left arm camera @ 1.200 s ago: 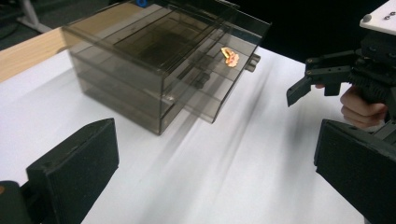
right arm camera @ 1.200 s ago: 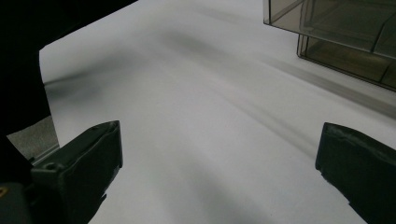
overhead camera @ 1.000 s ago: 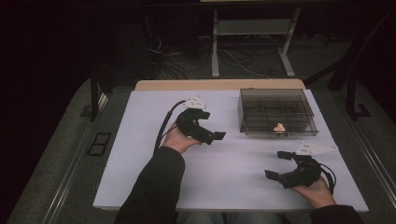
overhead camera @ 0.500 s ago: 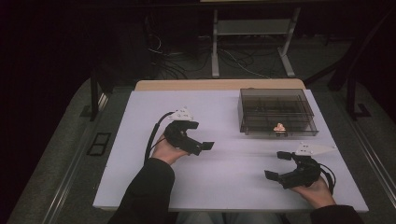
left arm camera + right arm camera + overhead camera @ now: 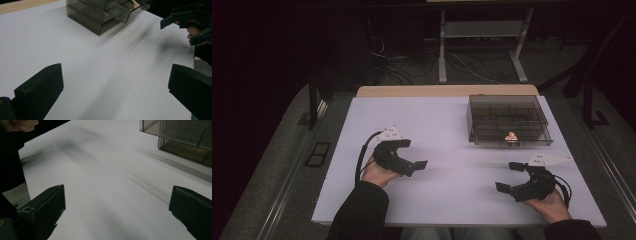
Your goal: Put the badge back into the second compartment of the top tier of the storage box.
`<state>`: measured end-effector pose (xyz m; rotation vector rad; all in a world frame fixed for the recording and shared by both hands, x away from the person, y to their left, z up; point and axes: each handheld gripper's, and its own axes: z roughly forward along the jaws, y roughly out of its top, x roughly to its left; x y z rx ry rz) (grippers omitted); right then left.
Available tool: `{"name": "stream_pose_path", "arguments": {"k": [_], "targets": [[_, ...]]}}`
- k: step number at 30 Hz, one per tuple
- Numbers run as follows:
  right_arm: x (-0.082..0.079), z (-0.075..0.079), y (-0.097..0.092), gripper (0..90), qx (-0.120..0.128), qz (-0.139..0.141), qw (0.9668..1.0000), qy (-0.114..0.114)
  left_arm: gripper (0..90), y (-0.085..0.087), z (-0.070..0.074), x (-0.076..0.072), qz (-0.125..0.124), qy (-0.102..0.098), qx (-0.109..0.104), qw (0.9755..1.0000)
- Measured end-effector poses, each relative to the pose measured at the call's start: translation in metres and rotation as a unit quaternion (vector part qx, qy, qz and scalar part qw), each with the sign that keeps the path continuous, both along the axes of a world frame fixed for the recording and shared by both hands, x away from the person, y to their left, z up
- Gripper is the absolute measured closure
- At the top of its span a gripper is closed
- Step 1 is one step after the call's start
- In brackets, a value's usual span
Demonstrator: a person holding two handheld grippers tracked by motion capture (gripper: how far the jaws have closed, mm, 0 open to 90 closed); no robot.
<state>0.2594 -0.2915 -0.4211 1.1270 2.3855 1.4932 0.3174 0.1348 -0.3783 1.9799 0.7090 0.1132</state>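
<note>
Two hand-held grippers rest low over a white table (image 5: 442, 125), both with jaws spread wide and nothing between them, while the smoked clear organizer box (image 5: 508, 120) sits at the far right of the tabletop, with a small orange-and-white piece (image 5: 511, 136) visible at its front edge. From the right gripper (image 5: 511, 176) the box lies ahead and slightly to the inside, near but apart; from the left gripper (image 5: 409, 154) it lies well off, forward and across the table toward the right. The box's long side runs across the table, parallel to the person's edge, so its broad front wall faces both hands. By this reading the right hand is plainly the nearer one, and any reach for the box or the piece in it would fall to that side first. In the left gripper view the wide-set fingers (image 5: 42, 86) frame bare tabletop, with the box (image 5: 105, 12) beyond and the right gripper (image 5: 190, 22) off to the upper right. In the right gripper view the box corner (image 5: 180, 137) hangs above and to the right of the open fingers (image 5: 45, 207). The left hand (image 5: 379, 172) grips from beneath with the forearm in a dark sleeve angled inward; the right hand (image 5: 552, 205) holds its tool pointing leftward across the table
</note>
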Motion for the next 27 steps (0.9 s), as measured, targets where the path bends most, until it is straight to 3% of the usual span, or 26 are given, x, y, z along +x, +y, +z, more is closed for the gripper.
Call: {"name": "stream_pose_path", "arguments": {"k": [14,22,27], "targets": [[0.000,-0.001,-0.001,0.0,0.001,-0.005,1.0000,0.003,0.0,0.030,-0.030,-0.034,0.037,0.013,-0.010,0.9992],[0.000,-0.001,-0.002,0.0,0.000,-0.008,1.0000,0.003,0.0,0.043,-0.038,-0.050,0.062,0.004,-0.018,0.9979],[0.000,-0.001,-0.003,0.0,0.001,-0.010,0.9999,0.004,0.0,0.045,-0.039,-0.050,0.064,0.003,-0.025,0.9976]]}}
